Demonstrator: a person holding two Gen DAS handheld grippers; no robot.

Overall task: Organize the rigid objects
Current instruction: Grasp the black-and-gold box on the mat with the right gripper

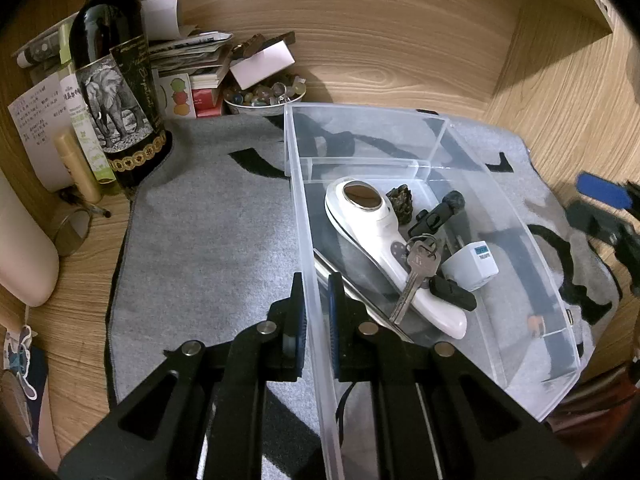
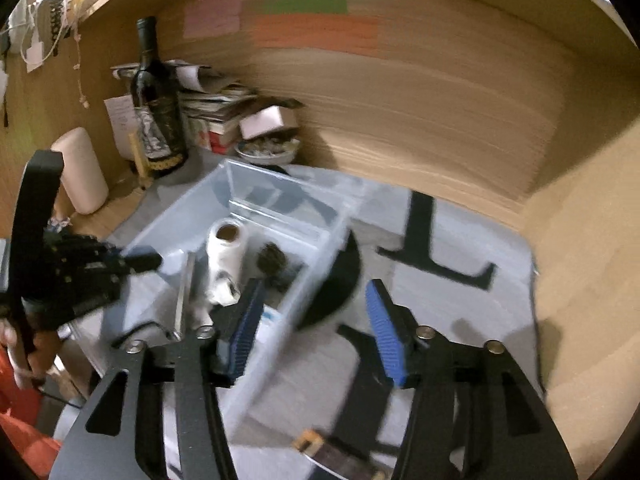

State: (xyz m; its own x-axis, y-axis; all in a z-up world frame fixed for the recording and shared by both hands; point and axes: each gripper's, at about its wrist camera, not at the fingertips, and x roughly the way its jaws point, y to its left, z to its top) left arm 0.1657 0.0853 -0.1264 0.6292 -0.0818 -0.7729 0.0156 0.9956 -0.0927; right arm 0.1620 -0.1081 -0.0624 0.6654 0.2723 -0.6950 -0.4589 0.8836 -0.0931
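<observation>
Your left gripper [image 1: 318, 300] is clamped on the near wall of the clear bin [image 1: 440, 128], evidently to steady it, while your right gripper [image 2: 314, 328] stands half open and empty beside the bin, where the white handheld device [image 1: 372, 240] and keys [image 1: 416, 272] already lie.

Left wrist camera looks steeply down along its fingers from close above the near-left wall of the clear plastic box [image 1: 304, 216] on the grey mat [image 1: 208, 240], facing the desk's wooden back panel. Right wrist camera, motion-blurred, looks down from the box's [image 2: 280, 216] right side over the mat's [image 2: 460, 300] right half. Both views share the box, the wine bottle [image 1: 108, 80] [image 2: 156, 104] in the desk's back-left corner, and the back panel.
</observation>
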